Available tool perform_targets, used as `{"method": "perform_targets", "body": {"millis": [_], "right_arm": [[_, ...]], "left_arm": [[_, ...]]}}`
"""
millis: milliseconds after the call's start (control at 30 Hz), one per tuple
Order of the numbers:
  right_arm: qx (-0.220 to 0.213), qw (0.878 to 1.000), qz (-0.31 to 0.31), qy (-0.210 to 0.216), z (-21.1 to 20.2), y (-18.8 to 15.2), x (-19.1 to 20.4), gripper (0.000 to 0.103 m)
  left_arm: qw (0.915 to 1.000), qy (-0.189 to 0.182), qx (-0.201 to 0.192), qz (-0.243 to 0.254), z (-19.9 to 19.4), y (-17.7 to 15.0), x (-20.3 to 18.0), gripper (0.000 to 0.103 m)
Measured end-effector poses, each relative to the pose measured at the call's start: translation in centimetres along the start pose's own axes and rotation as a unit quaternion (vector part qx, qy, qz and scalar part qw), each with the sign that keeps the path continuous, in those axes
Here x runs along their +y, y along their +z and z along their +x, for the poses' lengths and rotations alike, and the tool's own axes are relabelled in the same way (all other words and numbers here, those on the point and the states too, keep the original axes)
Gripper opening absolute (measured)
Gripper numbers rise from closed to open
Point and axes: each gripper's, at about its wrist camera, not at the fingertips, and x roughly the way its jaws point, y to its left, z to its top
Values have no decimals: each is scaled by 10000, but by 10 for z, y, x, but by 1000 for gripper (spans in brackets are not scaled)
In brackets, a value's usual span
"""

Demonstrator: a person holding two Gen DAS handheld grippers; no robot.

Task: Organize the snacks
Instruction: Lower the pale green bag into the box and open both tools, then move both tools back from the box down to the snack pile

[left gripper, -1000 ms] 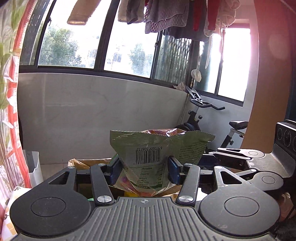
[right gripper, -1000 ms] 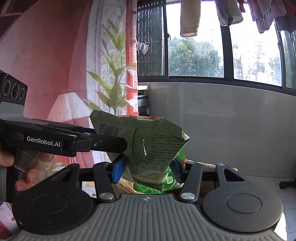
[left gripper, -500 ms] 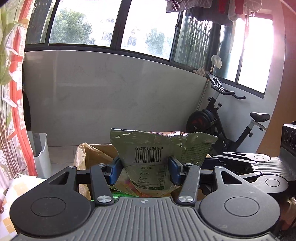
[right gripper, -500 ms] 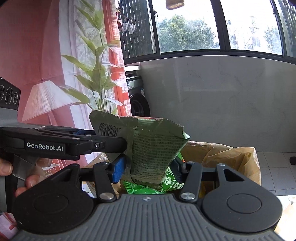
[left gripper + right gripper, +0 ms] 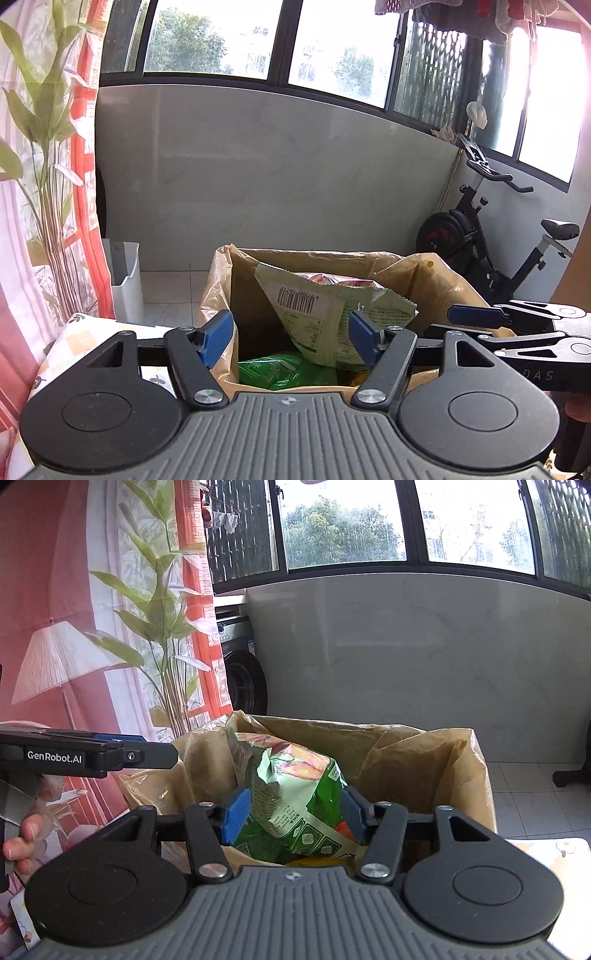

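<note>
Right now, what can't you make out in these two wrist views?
- Bottom of the brown bag: both views, hidden by the snacks and the camera mounts.
- Lower half of the pale green snack packet: left view, behind the left gripper, whose jaws are opening.
- Right gripper contact with the green snack packet: right view, pads too close to judge; its jaws are opening.
- Print on either packet: too small.
- The person: only fingers at the frame edge.

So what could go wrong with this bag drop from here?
1. Left gripper jaws are opening with the bag loose between them. It leans tilted on the green pack and could flop over the liner rim.
2. Right gripper looks pinched on the bag; pulling back before opening would drag it out.
3. Left gripper sits close to the slack liner and may snag it.
</note>
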Motion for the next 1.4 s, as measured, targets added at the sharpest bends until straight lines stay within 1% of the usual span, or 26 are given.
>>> {"method": "perform_targets", "body": {"millis": [133, 200, 267, 300, 367, 433, 500, 600, 667, 767, 867, 967, 1200, 1400], "right_arm": [[24, 10000, -28, -66, -11, -6, 5, 58], [48, 9999, -47, -104, -17, -12, 8, 60], [25, 9999, 27, -168, -27, -18, 8, 62], [-4, 9997, 141, -181, -34, -22, 7, 66], [-58, 9995, 254, -181, -46, -28, 6, 71], [-61, 9994, 209, -285, -57, -36, 8, 72], [-102, 9990, 186, -388, -65, -43, 10, 79], [-213, 9985, 306, -396, -78, -55, 11, 86], [-248, 9983, 348, -390, -84, -63, 12, 88], [-274, 9983, 319, -405, -92, -75, 13, 92], [-291, 9982, 278, -449, -98, -85, 16, 95], [-324, 9979, 285, -491, -104, -96, 16, 99], [-233, 9970, 337, -655, -110, -130, 11, 99], [-171, 9969, 178, -743, -113, -156, 9, 99]], "left_arm": [[10000, 51, -10, -1, -15, -7, 3, 73], [9999, 108, 29, 6, -24, -12, 4, 74], [9995, 313, 68, 44, -32, -16, 5, 74], [9993, 361, 30, 36, -38, -18, 6, 74], [9993, 360, -103, -17, -49, -23, 10, 76], [9990, 401, -167, -60, -61, -31, 12, 79], [9988, 459, -174, -33, -68, -39, 14, 80], [9986, 514, -149, -16, -75, -52, 17, 83], [9985, 514, -176, -78, -81, -60, 20, 88], [9977, 604, -288, -132, -89, -73, 23, 92], [9964, 748, -388, -24, -96, -85, 20, 94], [9958, 814, -417, 42, -100, -96, 18, 95], [9950, 905, -418, 35, -102, -120, 12, 95], [9946, 944, -401, 134, -100, -141, 8, 95]]}}
